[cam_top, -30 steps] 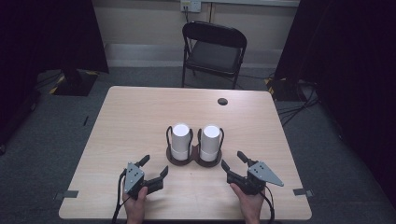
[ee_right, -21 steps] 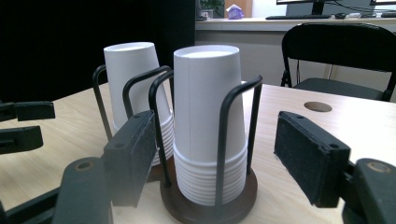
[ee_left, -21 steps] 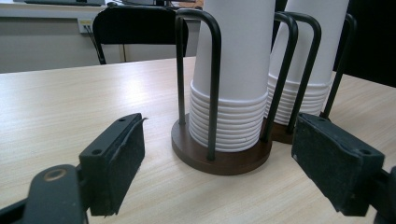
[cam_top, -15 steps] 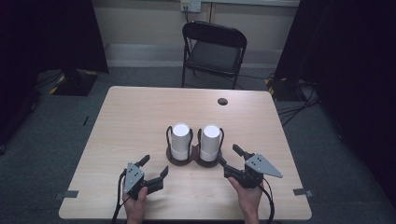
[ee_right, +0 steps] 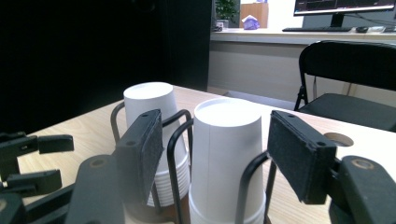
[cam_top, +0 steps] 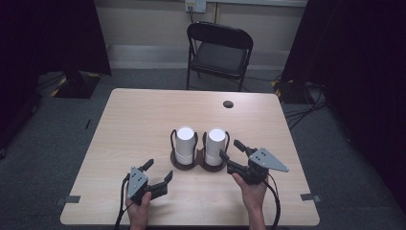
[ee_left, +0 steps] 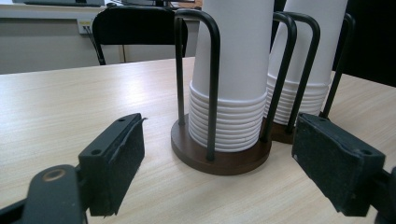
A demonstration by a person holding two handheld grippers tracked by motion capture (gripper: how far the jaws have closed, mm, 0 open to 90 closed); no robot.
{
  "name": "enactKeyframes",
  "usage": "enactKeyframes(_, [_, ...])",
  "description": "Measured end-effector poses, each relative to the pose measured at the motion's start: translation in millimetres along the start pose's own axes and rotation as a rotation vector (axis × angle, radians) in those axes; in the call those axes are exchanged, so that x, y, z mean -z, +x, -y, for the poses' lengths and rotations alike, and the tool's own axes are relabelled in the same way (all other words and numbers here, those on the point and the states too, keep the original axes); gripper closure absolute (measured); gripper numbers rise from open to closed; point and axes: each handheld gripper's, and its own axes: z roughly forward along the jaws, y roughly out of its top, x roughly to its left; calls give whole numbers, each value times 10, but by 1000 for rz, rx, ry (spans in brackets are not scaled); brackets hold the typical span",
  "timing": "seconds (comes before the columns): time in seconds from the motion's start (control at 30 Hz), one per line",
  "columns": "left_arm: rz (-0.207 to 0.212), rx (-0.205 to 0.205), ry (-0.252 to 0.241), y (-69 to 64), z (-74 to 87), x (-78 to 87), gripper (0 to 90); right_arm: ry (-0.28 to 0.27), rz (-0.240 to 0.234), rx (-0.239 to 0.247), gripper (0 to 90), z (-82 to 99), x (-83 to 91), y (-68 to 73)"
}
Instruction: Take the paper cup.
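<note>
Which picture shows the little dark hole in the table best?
The high view: the hole sits fully visible on the table behind the cup stacks. The right gripper view catches its edge past a pad. The left gripper view looks along the tabletop instead.

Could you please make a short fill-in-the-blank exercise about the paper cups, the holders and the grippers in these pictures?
1. The table carries ___ stacks of white cups.
2. The cups are stacked upside ___.
3. Each stack stands in a dark wire holder with a round ___ base.
4. The right hand-held gripper is near the ___ stack.

Missing words: two; down; brown; right
</note>
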Motion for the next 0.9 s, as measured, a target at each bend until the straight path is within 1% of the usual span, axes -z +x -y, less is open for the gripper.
enactKeyframes(0.03, [1,1,0,-1,0,0,170,4,-2,-7,357,-12,-18,-3])
enactKeyframes(0.13, [1,-1,0,0,0,0,170,12,-13,-8,348,-34,-69,-11])
enactKeyframes(0.2, [1,0,0,0,0,0,170,28,-20,0,331,-56,-142,-7])
enactKeyframes(0.27, [3,0,0,-1,0,0,170,30,-23,5,327,-62,-172,-9])
enactKeyframes(0.33, [3,-1,0,0,0,0,170,38,-22,9,313,-87,-254,-27])
enactKeyframes(0.37, [3,-1,0,0,0,0,169,38,-22,9,313,-87,-254,-27])
enactKeyframes(0.4, [4,0,-1,0,0,0,169,48,-31,12,293,-113,-312,-43])
enactKeyframes(0.43, [4,0,0,1,0,0,169,48,-31,12,293,-113,-312,-43])
enactKeyframes(0.57, [5,0,1,4,-1,0,169,65,-28,25,271,-152,-459,-71])
enactKeyframes(0.67, [5,0,0,3,0,0,169,79,-34,21,261,-155,-527,-90])
enactKeyframes(0.8, [5,-1,1,3,0,0,170,79,-22,16,257,-126,-615,-134])
enactKeyframes(0.9, [6,-1,0,1,0,0,170,86,-26,12,254,-105,-657,-147])
